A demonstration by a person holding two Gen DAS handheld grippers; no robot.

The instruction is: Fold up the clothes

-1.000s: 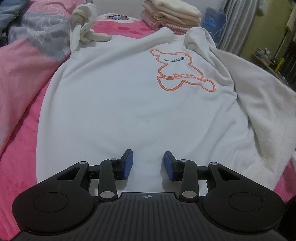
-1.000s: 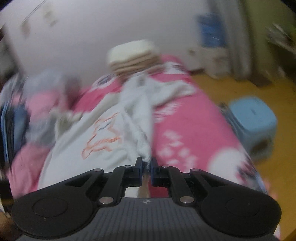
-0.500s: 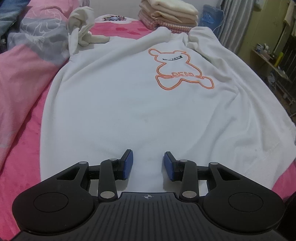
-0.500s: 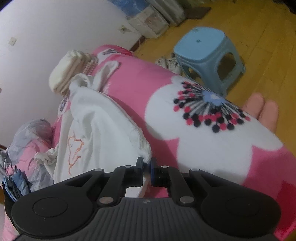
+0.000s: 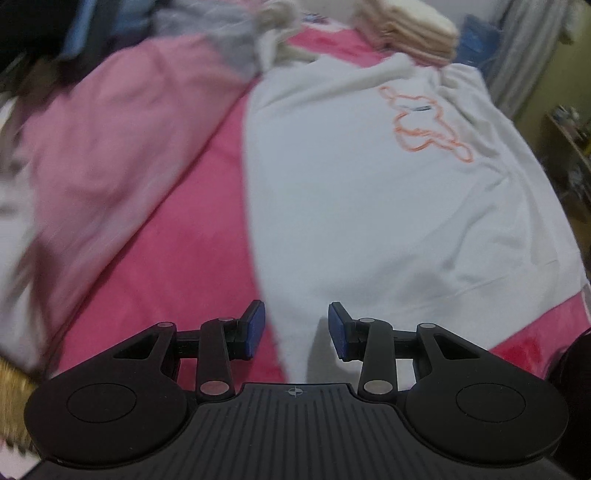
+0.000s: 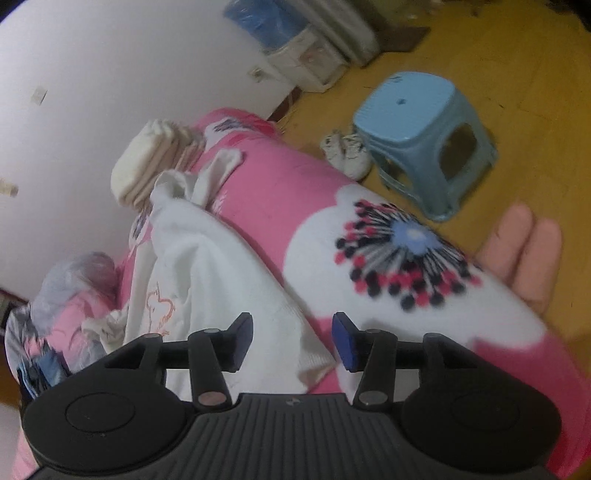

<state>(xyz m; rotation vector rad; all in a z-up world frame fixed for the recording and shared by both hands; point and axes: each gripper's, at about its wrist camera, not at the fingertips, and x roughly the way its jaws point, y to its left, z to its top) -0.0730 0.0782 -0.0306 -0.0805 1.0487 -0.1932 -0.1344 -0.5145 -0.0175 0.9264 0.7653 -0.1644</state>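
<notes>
your right tongs (image 6: 292,341) have just let go — a second ago they were pinched tight on the hem corner of the white sweatshirt (image 6: 207,266), and now the jaws are opening, the blue pads clear of the cloth, with the hem corner lying on the bed under and between them, gripped by neither pad. your left tongs (image 5: 291,330) are released too, held at the same part-open gap as before with nothing in them; they have swung toward the sweatshirt's left edge, so that edge now runs between the pads where a moment ago only white fabric filled the view.

what that likely means: the spreading-out step looks finished. the sweatshirt (image 5: 388,192) lies flat and face up on the bed, its orange bear outline (image 5: 424,125) showing, the right side no longer bunched — ready, by the look of it, for the first fold, perhaps from the left edge.

the surface is a bed under a pink cover (image 5: 177,258) with a large white flower print (image 6: 399,251), soft and uneven. a rumpled pink and grey quilt (image 5: 110,129) lies beside the sweatshirt on the left, and a stack of folded cream clothes (image 5: 410,33) sits at the far end by the white wall. a crumpled pale garment (image 5: 277,48) lies near the sweatshirt's far left corner. beyond the bed: a yellow wooden floor, a light blue plastic stool (image 6: 421,140) with a pair of pale shoes (image 6: 347,155) beside it, and your fingers (image 6: 524,251) at the right rim.
</notes>
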